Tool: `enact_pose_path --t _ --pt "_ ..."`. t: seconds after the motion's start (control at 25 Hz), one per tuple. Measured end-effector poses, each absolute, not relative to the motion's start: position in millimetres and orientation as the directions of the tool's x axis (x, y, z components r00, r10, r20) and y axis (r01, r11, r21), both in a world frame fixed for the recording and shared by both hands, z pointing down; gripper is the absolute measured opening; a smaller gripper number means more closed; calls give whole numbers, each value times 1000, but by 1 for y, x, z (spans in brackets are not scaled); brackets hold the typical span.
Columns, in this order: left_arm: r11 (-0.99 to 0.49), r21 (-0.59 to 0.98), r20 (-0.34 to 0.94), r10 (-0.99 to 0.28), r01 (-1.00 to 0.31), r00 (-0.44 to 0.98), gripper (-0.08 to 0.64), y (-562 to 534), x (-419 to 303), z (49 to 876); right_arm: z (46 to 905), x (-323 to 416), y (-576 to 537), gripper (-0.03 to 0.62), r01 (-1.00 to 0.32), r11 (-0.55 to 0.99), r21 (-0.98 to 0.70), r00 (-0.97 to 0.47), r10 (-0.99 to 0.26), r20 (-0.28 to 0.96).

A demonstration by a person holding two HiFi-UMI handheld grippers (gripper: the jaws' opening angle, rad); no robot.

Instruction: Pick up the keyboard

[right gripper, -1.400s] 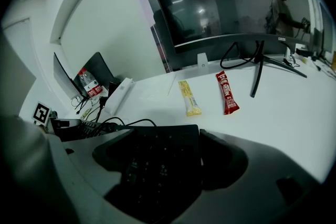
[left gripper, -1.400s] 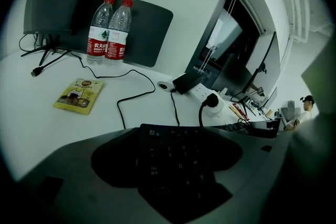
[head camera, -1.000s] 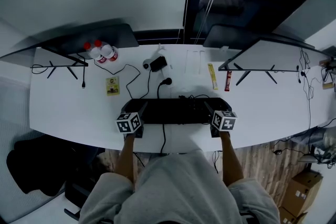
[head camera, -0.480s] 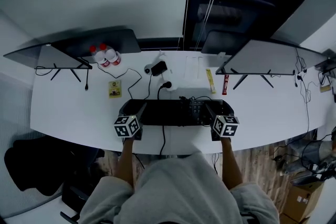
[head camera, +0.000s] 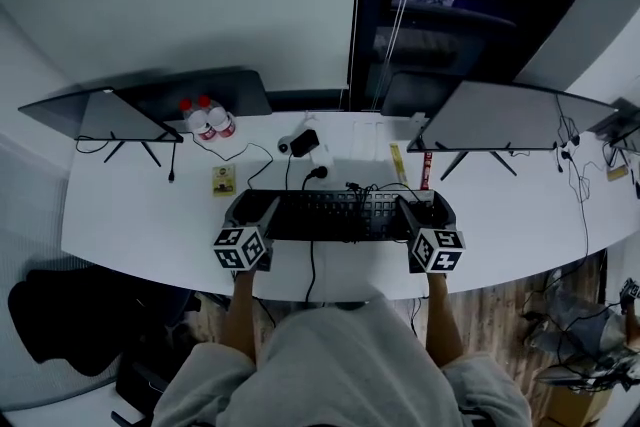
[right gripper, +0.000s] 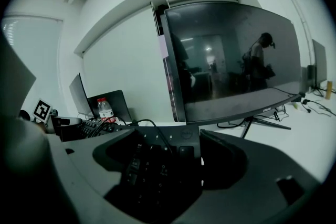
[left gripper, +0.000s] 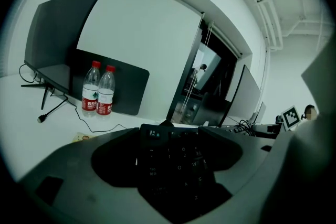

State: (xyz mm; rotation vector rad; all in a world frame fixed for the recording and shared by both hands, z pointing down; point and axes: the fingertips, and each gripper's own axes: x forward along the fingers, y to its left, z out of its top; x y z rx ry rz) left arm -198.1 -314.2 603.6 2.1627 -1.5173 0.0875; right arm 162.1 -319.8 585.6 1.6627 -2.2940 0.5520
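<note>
A black keyboard lies crosswise over the white desk, near its front edge. My left gripper is shut on its left end, my right gripper on its right end. In the left gripper view the keyboard fills the gap between the jaws of the left gripper, Esc key foremost. The right gripper view has the keyboard wedged between the jaws of the right gripper, a cable running over it. The keyboard appears held slightly above the desk.
Two water bottles stand at the back left by a dark monitor. A second monitor stands at the back right. A plug, an adapter, a small card and two sachets lie behind the keyboard.
The keyboard and both grippers look larger and closer to the head camera than a second ago, and the keyboard's back edge now sits nearer the plug. Both grips are unchanged.
</note>
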Motion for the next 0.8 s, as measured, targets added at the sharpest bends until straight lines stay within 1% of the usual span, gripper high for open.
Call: enact_pose_path --t 0.56,0.8 --pt "-308 328 205 -900 -893 386 322 -298 -195 547 532 165 -298 374 -949 292 -120 -315 -902 295" --pt "-314 322 173 -908 -893 382 322 -292 -195 533 516 166 -291 374 -949 298 -101 -315 -914 258"
